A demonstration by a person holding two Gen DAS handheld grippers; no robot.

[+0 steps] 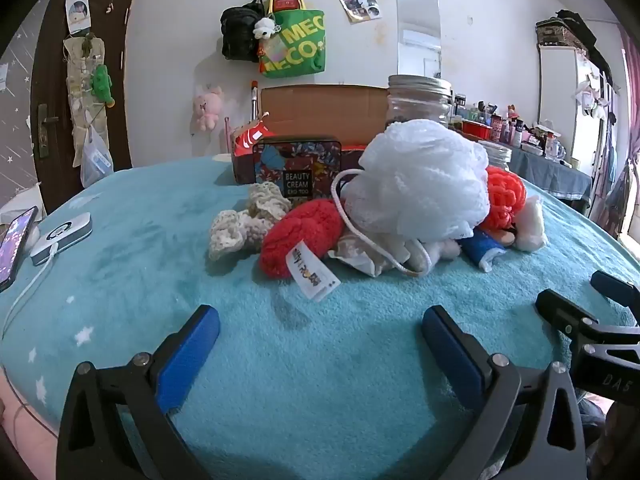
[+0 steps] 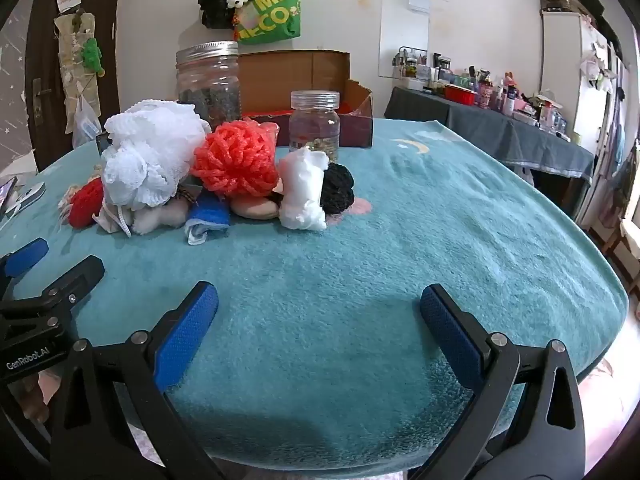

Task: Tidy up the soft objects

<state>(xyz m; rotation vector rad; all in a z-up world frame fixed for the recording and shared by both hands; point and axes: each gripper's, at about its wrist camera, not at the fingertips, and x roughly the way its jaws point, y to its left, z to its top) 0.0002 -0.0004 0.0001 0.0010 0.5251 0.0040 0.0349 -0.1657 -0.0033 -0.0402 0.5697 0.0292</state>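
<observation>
Broadly, one bench (image 2: 460, 232) under a fluffy teal blanket carries everything, with one open cardboard box (image 1: 324, 110) at its far edge. Two clear jars stand by the box: a tall one (image 2: 209, 80) with a metal lid and a shorter one (image 2: 315, 122) with a clear lid. One patterned tin (image 1: 298, 168) sits in front of the box.

The soft objects lie heaped mid-bench, touching: one big white mesh bath puff (image 1: 420, 180), one orange mesh puff (image 2: 236, 160), one red knitted piece (image 1: 298, 238) with a white tag, one cream crochet piece (image 1: 246, 220), one white foam-like lump (image 2: 304, 192), one black mesh ball (image 2: 339, 188), one blue cloth roll (image 2: 208, 216).

Both the left gripper (image 1: 320, 340) and the right gripper (image 2: 319, 320) hover near the pile, jaws spread wide, holding nothing.
</observation>
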